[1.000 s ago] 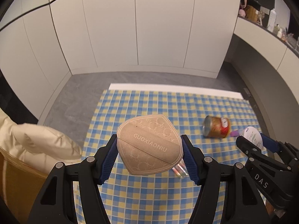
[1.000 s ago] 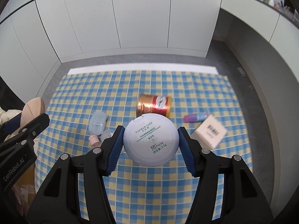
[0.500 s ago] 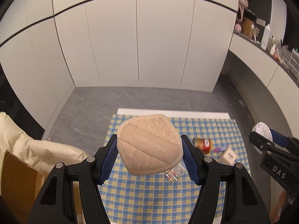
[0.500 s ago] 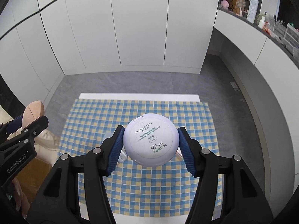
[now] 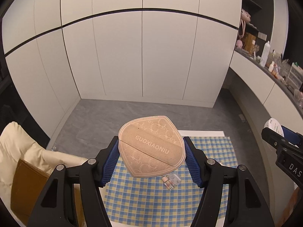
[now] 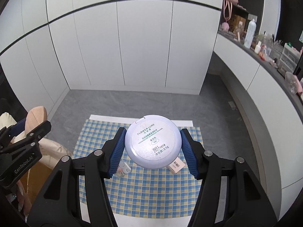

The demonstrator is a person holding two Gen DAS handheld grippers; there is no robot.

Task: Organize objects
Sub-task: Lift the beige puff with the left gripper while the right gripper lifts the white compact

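So right up close, we've got both grippers loaded. Our left gripper (image 5: 151, 151) is clamped on the tan powder puff (image 5: 150, 148), blue pads pressing its two sides, puff face toward the camera with the GUOXIAONIU band readable. Our right gripper (image 6: 152, 144) is squeezed onto the round white compact (image 6: 152, 141), pads on opposite edges, label side facing us. Neither one has any slack that we can see.

Both items hang well above the checked cloth (image 6: 144, 191) on the tabletop, so they're in the air, not placed anywhere.

Down on the cloth there's leftover stuff: a small clear case (image 6: 123, 168) with little bits beside it, just below the left pad in the right view, and a pale carton (image 6: 176, 166) peeking out from under the compact. The clear case (image 5: 171, 181) shows in the left view too. Anything else down there is hidden behind what we're holding.

Off to the left there's a cardboard box (image 5: 28, 185) with a cream padded thing (image 5: 22, 149) draped over it. Farther back it's grey floor, white cabinet doors, and a cluttered shelf (image 6: 265, 53) on the right.

Our read: two pieces picked up, none put away yet, at least two more waiting. Where they're headed we honestly can't tell.
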